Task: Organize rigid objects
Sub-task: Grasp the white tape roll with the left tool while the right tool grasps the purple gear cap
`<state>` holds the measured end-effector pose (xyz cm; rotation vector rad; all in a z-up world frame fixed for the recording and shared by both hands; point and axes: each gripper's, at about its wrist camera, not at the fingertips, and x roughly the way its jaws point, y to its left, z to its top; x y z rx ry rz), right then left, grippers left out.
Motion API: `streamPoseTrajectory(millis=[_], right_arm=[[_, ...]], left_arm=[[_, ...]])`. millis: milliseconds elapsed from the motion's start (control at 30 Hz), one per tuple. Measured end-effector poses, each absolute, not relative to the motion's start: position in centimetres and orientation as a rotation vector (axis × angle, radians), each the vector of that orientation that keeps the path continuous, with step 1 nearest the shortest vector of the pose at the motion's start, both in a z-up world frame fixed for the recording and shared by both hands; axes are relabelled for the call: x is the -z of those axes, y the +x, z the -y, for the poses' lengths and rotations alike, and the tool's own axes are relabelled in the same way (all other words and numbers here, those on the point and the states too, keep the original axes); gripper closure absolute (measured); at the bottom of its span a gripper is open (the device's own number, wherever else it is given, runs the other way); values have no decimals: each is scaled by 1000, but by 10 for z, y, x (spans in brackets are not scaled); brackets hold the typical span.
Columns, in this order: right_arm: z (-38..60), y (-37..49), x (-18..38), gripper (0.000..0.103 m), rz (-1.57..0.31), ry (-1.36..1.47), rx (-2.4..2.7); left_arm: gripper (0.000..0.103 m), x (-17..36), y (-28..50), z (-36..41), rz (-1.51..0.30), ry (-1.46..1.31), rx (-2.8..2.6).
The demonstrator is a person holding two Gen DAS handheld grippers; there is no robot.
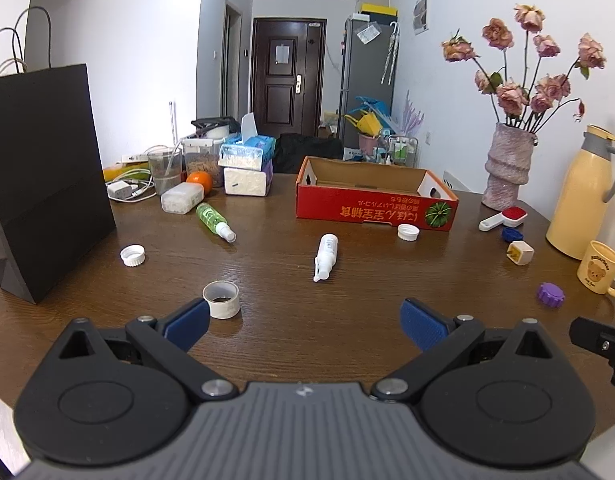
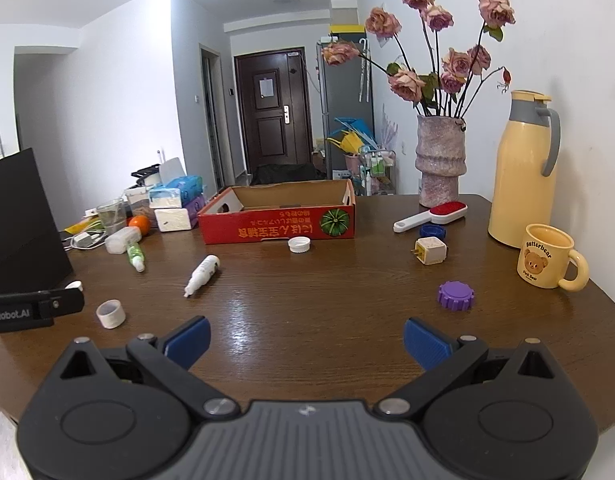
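Several small rigid things lie loose on the brown table, all placed here by the red cardboard box, which stands open toward the far side. Just in front of the box's near wall sits a white screw cap. Nearer the cameras than the box, a white spray bottle lies on its side, and to the box's left lies a green spray bottle. A white ring-shaped cap stands well in front of the box, just beside the left gripper's left blue pad. Another white cap rests further left, near the black paper bag. To the box's right are a lint brush, a blue cap, a plug adapter and a purple cap. Both tongs are spread wide with nothing between the pads; the right gripper hovers over bare wood.
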<state>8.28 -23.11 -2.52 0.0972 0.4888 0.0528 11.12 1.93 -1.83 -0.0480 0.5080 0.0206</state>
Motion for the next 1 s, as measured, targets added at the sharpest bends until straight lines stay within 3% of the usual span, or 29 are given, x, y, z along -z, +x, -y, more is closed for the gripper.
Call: streamPoseTrajectory(millis=[1000], right_arm=[[278,205,83,2,-626,134,74]], left_arm=[[0,82,232,-66,-657,-72,-132]])
